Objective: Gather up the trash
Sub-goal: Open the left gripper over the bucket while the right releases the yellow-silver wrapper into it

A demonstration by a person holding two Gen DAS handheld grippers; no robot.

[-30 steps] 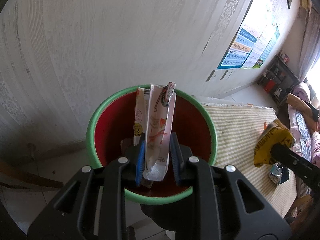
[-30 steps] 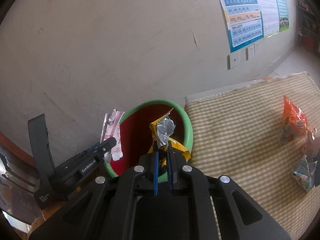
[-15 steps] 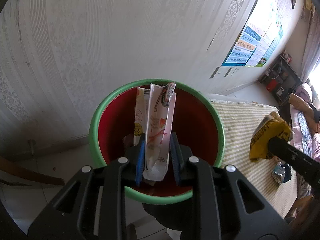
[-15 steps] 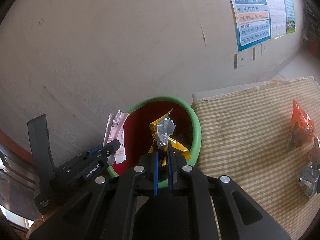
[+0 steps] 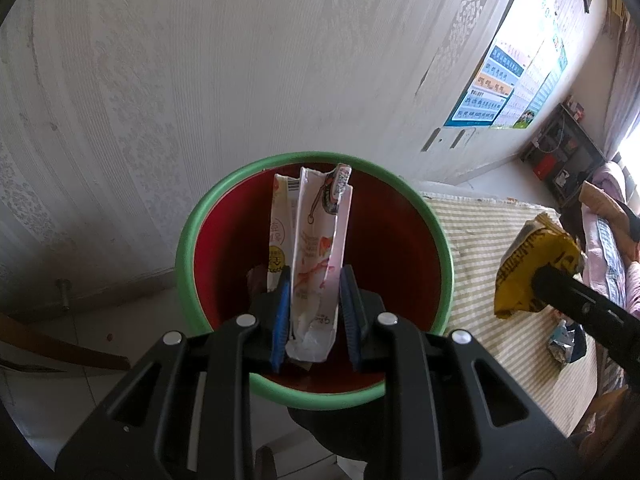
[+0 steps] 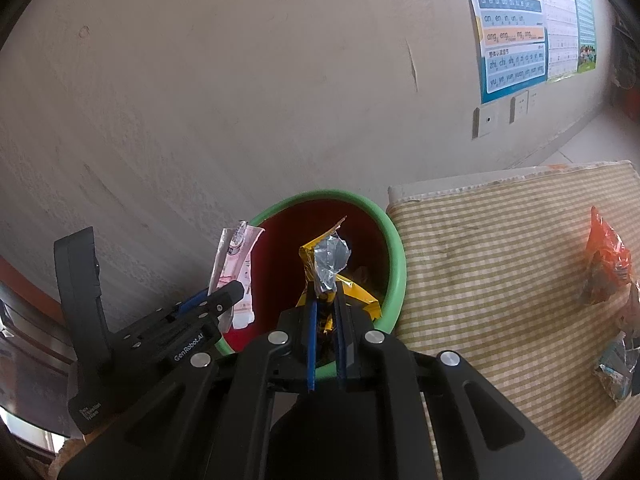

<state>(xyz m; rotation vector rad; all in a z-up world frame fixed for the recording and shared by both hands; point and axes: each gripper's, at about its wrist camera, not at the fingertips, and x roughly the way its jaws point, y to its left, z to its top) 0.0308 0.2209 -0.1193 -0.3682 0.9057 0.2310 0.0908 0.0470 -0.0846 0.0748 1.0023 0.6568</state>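
A red bin with a green rim (image 5: 316, 394) stands by the wall; it also shows in the right wrist view (image 6: 396, 256). My left gripper (image 5: 314, 280) is shut on a white and pink wrapper (image 5: 320, 240) and holds it upright over the bin's opening. My right gripper (image 6: 325, 300) is shut on a yellow and silver snack wrapper (image 6: 326, 264) above the bin's right side. The yellow wrapper (image 5: 532, 264) and the right gripper's finger also show at the right of the left wrist view. The left gripper with its pink wrapper (image 6: 234, 276) shows in the right wrist view.
A checked cloth (image 6: 500, 264) covers the surface right of the bin. An orange wrapper (image 6: 606, 260) and a silver-blue wrapper (image 6: 618, 360) lie on it at the right. A wall with posters (image 6: 512, 28) stands close behind. Some trash lies inside the bin.
Both grippers have moved further over the bin with their wrappers. The bin's rim now rings the left gripper's wrapper more fully.
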